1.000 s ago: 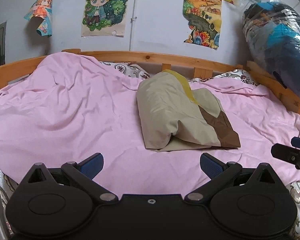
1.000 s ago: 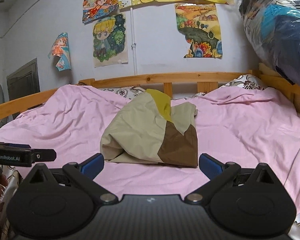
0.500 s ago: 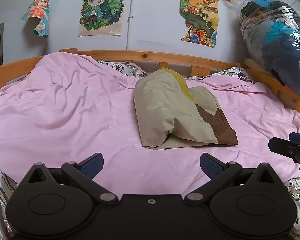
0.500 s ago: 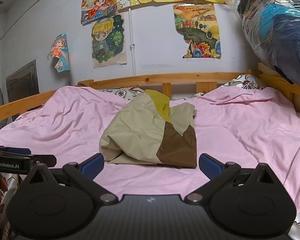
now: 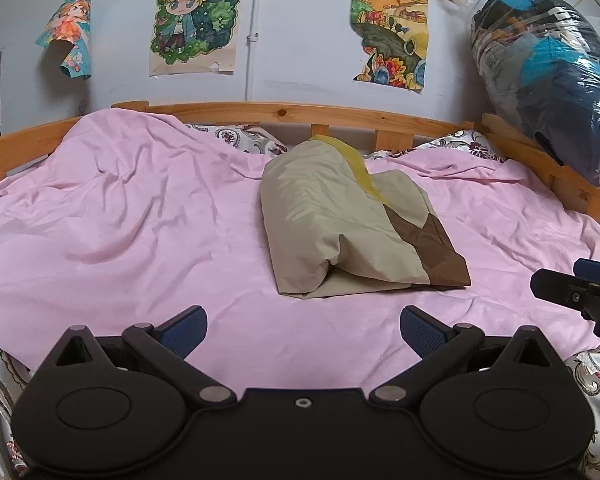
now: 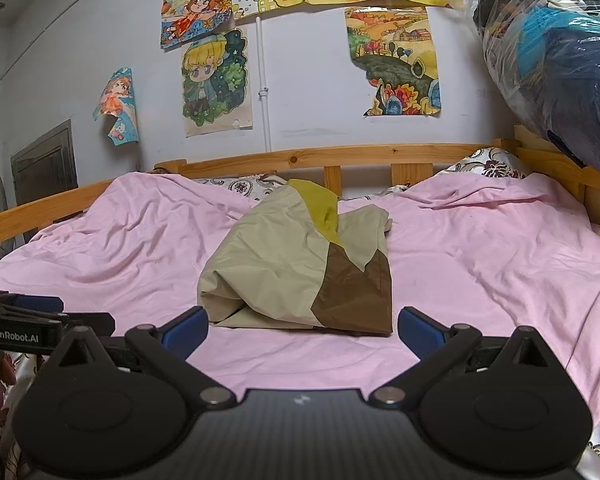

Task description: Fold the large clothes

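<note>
A folded garment (image 5: 340, 220) in beige, brown and yellow lies in a thick bundle on the pink sheet (image 5: 120, 232) in the middle of the bed. It also shows in the right wrist view (image 6: 300, 268). My left gripper (image 5: 303, 330) is open and empty, held back from the garment's near edge. My right gripper (image 6: 302, 330) is open and empty, just short of the garment's near edge. The right gripper shows at the right edge of the left wrist view (image 5: 580, 288). The left gripper shows at the left edge of the right wrist view (image 6: 32, 320).
A wooden bed rail (image 5: 300, 112) runs around the far side and both ends. A plastic bag of dark clothes (image 5: 548, 76) rests on the right rail. Patterned pillows (image 5: 240, 138) lie by the headboard. Posters hang on the wall.
Both grippers have drifted slightly; the garment sits a little further left in the left wrist view. The garment has not moved and both grippers stay open.
</note>
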A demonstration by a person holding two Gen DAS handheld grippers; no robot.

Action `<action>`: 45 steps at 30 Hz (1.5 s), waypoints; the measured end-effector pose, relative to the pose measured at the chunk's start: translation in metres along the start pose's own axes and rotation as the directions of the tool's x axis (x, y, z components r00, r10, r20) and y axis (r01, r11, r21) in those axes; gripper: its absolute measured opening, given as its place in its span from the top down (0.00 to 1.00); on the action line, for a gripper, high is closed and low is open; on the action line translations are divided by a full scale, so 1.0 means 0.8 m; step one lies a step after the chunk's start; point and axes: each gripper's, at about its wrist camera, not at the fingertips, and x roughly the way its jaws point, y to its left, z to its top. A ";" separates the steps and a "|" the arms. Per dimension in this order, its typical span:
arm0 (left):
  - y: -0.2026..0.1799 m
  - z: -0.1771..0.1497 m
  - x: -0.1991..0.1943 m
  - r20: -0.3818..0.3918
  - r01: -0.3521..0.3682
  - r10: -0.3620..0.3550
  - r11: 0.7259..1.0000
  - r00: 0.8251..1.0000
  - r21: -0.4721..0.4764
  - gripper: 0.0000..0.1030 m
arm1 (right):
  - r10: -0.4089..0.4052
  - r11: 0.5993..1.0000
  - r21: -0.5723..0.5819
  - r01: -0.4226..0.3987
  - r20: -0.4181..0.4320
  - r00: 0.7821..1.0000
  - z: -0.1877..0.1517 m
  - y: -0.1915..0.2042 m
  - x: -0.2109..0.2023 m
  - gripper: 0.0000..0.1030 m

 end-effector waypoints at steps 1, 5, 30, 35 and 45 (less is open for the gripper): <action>0.000 0.000 0.000 0.000 0.000 0.000 1.000 1.000 0.000 0.01 | 0.001 1.000 0.000 -0.001 0.000 1.000 0.000 0.000 0.000 0.00; -0.001 0.000 0.000 0.000 0.000 0.000 1.000 1.000 0.002 0.01 | 0.001 1.000 0.001 -0.001 0.000 1.000 0.000 -0.001 0.000 0.00; -0.002 0.000 -0.001 0.000 0.004 -0.004 1.000 1.000 0.003 0.01 | -0.001 1.000 0.004 0.001 0.003 1.000 -0.001 -0.003 0.000 0.00; -0.003 -0.001 -0.001 -0.001 0.004 -0.004 1.000 1.000 0.001 0.01 | 0.000 1.000 0.004 0.000 0.003 1.000 -0.001 -0.003 0.000 0.00; -0.005 -0.002 -0.001 0.000 0.005 -0.005 1.000 1.000 0.001 0.01 | -0.002 1.000 0.005 0.002 0.004 1.000 0.000 -0.001 -0.001 0.00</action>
